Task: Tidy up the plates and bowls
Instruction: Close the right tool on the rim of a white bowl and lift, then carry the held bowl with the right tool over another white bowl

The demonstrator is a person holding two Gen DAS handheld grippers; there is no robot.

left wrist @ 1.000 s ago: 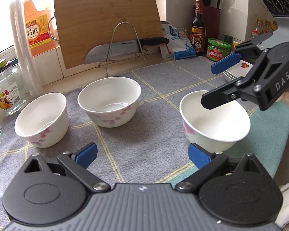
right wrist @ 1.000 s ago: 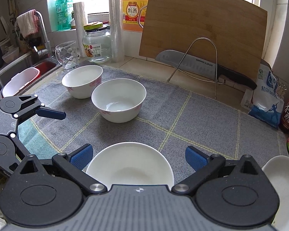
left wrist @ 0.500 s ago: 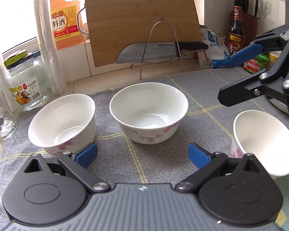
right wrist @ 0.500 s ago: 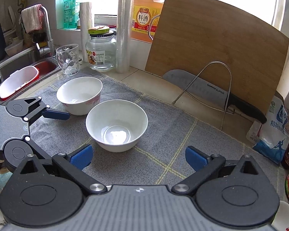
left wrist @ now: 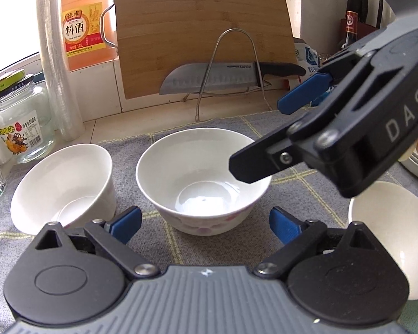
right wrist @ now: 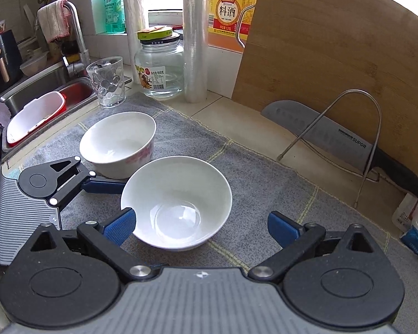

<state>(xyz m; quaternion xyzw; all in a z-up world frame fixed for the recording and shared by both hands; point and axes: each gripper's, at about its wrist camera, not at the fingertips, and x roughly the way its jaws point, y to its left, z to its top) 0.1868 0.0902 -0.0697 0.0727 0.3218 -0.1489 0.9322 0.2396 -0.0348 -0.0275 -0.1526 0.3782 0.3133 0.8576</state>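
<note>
Right wrist view: the middle bowl [right wrist: 178, 206], mid-mat [right wrist: 264, 194], is flanked by the wide-open, empty right gripper [right wrist: 199, 226] and left gripper [left wrist: 203, 224]; collision between them is risked.

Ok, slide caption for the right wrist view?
Open right gripper nears the middle bowl on the grey mat.

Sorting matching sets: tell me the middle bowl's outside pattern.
White middle bowl with faint pink floral marks near its base; clearest in the left wrist view.
</note>
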